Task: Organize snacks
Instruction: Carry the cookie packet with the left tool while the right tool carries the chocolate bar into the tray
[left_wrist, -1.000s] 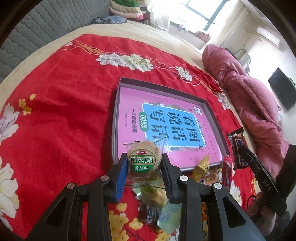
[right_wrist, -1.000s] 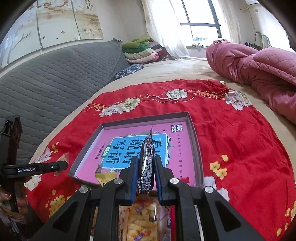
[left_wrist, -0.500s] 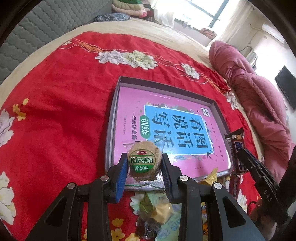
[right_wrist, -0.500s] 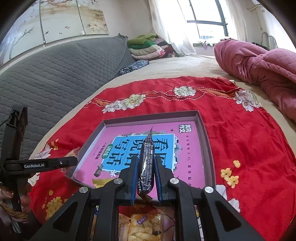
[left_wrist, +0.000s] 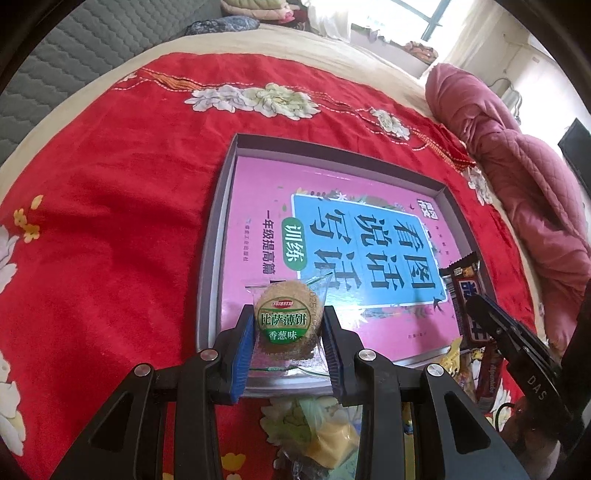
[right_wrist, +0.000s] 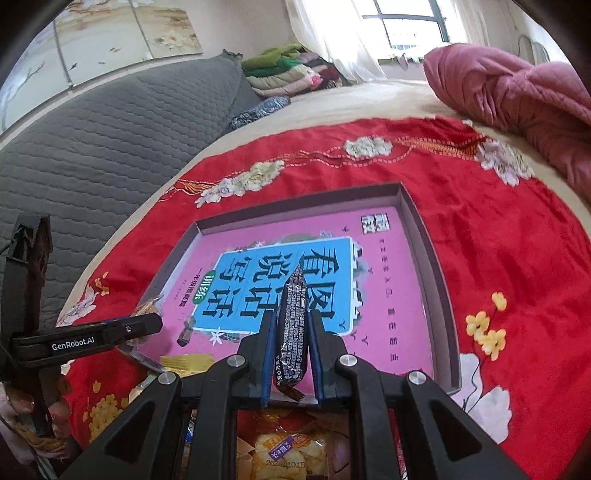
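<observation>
My left gripper is shut on a round biscuit packet with a green label, held over the near left corner of the shallow grey box with a pink and blue printed floor. My right gripper is shut on a dark chocolate bar wrapper, held upright over the box's near edge. The same bar shows at the right in the left wrist view. The left gripper also shows at the left of the right wrist view.
A pile of loose snacks lies on the red flowered blanket just in front of the box: yellow packets and a biscuit bag. A pink quilt lies at the right; a grey padded headboard at the left.
Both grippers have moved forward with their snacks, from over the snack pile to over the near edge of the box. Both stay shut on their packets.
</observation>
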